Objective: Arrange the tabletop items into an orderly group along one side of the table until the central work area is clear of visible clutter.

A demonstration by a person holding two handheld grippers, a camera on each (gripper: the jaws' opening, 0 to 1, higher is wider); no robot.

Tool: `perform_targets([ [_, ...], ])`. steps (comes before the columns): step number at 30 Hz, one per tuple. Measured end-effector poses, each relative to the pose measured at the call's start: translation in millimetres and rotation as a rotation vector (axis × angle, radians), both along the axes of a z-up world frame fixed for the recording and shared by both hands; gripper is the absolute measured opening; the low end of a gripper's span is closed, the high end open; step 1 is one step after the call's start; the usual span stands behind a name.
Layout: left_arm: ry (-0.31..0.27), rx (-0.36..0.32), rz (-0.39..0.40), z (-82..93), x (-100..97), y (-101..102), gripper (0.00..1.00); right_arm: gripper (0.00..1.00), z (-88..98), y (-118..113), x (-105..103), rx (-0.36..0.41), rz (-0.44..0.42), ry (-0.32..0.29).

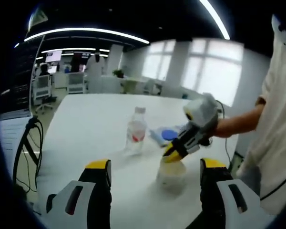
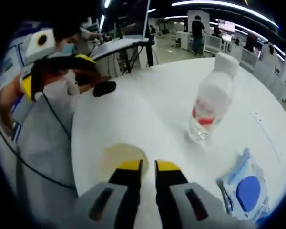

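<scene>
A translucent plastic cup (image 1: 170, 177) stands on the white table (image 1: 86, 124), close in front of my open left gripper (image 1: 156, 164). My right gripper (image 1: 172, 154) comes in from the right, its yellow tips pinched on the cup's rim. In the right gripper view the jaws of that gripper (image 2: 148, 166) are nearly together at the edge of the cup (image 2: 115, 157). A clear water bottle (image 1: 136, 130) with a red label and white cap stands upright just beyond; the bottle (image 2: 210, 102) is apart from the cup. A blue packet (image 1: 166, 135) lies flat behind it, and that packet (image 2: 245, 192) sits low right. The left gripper (image 2: 55, 74) hovers past the table's edge.
Black cables (image 1: 26, 148) hang off the table's left edge. The person's arm (image 1: 240, 121) and pale shirt (image 1: 276, 143) stand along the right side. Another desk (image 2: 117, 47) with black legs stands beyond the table, with office chairs and people farther back.
</scene>
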State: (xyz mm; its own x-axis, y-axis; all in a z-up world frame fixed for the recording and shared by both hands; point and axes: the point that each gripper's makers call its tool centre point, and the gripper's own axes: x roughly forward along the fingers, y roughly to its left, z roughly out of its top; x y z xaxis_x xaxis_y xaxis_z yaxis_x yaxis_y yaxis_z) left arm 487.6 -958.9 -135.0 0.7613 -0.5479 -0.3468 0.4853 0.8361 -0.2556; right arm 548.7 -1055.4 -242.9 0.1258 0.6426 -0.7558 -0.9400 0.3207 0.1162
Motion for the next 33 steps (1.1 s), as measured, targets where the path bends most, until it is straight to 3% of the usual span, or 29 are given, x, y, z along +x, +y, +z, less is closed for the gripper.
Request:
perform_targets([
  [18,-0.002,-0.006,-0.026,1.3,2.8,-15,0.73,0.0,17.1,-14,7,0.057,-0.069,0.034],
  [33,-0.013,-0.004,-0.058,7.2,9.7,-28,0.72,0.0,42.0,-51,48,0.108,-0.211,0.013],
])
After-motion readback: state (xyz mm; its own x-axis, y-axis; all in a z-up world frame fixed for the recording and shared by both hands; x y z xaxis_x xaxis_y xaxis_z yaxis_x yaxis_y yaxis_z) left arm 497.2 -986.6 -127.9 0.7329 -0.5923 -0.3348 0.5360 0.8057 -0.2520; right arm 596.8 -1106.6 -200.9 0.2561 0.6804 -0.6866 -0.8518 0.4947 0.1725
